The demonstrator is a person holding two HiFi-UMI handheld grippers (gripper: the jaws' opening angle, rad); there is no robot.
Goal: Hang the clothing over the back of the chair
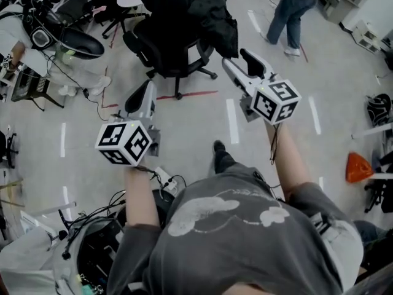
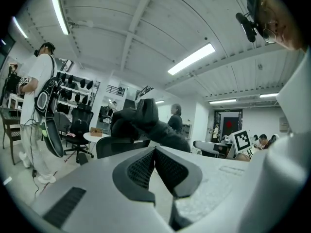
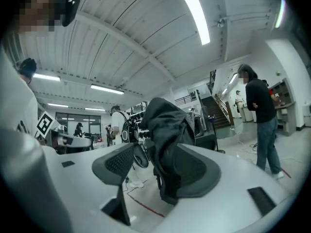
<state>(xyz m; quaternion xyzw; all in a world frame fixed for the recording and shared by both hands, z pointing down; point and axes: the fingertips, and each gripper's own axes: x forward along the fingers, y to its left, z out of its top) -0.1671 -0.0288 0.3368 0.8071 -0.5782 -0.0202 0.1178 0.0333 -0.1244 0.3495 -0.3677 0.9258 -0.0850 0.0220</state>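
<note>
A black jacket (image 1: 190, 8) lies draped over the back of a black office chair (image 1: 166, 57) at the top middle of the head view. My right gripper (image 1: 238, 60) is open just beside the jacket's right hem. In the right gripper view the jacket (image 3: 165, 125) hangs down between the spread jaws of the right gripper (image 3: 155, 152), and neither pad presses on it. My left gripper (image 1: 146, 90) sits lower left of the chair, apart from it. The left gripper (image 2: 154, 152) is shut with nothing in it, and the jacket (image 2: 146, 123) shows beyond it.
A person in jeans (image 1: 288, 11) stands at the back right. Another person with a backpack (image 2: 41, 106) stands at the left by a round table and more chairs. Cables and a power strip (image 1: 166, 180) lie near my feet. An orange bag (image 1: 358, 168) sits at the right.
</note>
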